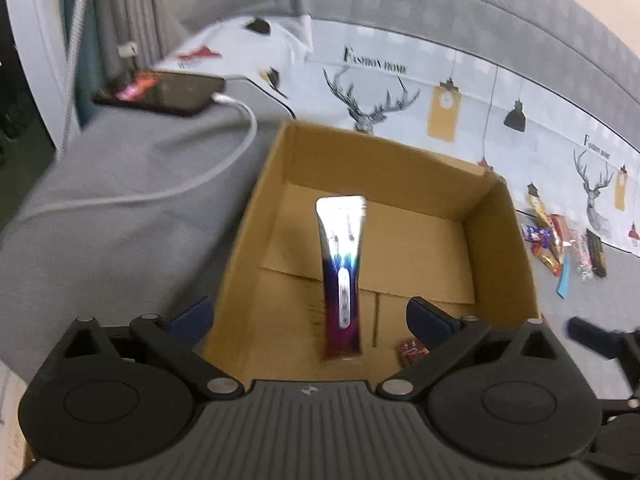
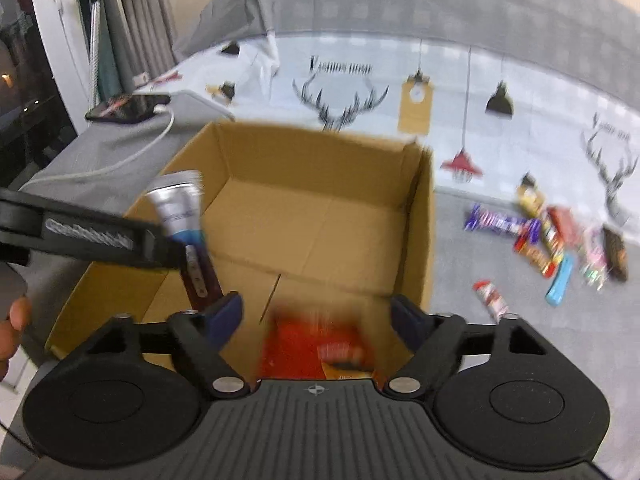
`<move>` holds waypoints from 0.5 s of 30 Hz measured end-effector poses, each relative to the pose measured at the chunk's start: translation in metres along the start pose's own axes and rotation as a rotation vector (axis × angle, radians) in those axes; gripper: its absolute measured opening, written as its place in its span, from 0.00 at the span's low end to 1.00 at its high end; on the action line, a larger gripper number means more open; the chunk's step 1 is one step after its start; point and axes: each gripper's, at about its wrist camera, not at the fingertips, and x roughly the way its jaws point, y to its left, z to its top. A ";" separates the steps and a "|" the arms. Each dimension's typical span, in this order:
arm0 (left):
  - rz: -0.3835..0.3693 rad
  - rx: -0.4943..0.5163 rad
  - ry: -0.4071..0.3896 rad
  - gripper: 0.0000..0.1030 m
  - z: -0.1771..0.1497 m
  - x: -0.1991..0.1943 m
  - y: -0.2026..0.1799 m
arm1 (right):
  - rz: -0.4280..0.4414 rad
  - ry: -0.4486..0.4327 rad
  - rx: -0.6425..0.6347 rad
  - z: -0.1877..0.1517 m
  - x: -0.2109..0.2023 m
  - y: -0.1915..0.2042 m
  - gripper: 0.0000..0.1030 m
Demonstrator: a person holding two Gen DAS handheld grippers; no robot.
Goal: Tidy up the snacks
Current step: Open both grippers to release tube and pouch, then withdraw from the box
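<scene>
An open cardboard box (image 1: 248, 216) (image 2: 420, 216) stands in front of both grippers. My left gripper (image 1: 310, 320) is open above its near edge. A long silver-and-purple snack bar (image 1: 340, 276) (image 2: 188, 232) stands on end between the wide-apart fingers, and neither pad touches it. A small red wrapper (image 1: 412, 350) lies on the box floor. My right gripper (image 2: 316, 314) is open too, over the box's near side. A blurred red-and-orange snack packet (image 2: 316, 344) sits just below its spread fingers, free of the pads.
Several loose snacks (image 1: 560, 244) (image 2: 548, 240) lie in a heap on the deer-print cover right of the box, and one red bar (image 2: 490, 298) lies apart, nearer me. A phone (image 1: 160, 92) with a white cable (image 1: 240, 120) rests on grey fabric at the left. A person's fingers (image 2: 16, 320) show at the left edge.
</scene>
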 end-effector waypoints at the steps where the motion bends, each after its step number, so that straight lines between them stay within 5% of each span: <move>1: 0.008 0.006 0.001 1.00 -0.001 -0.003 0.001 | -0.010 -0.013 -0.006 0.000 -0.004 0.001 0.90; 15: 0.053 -0.021 -0.007 1.00 -0.074 -0.081 0.003 | 0.020 -0.066 0.015 -0.046 -0.091 0.028 0.97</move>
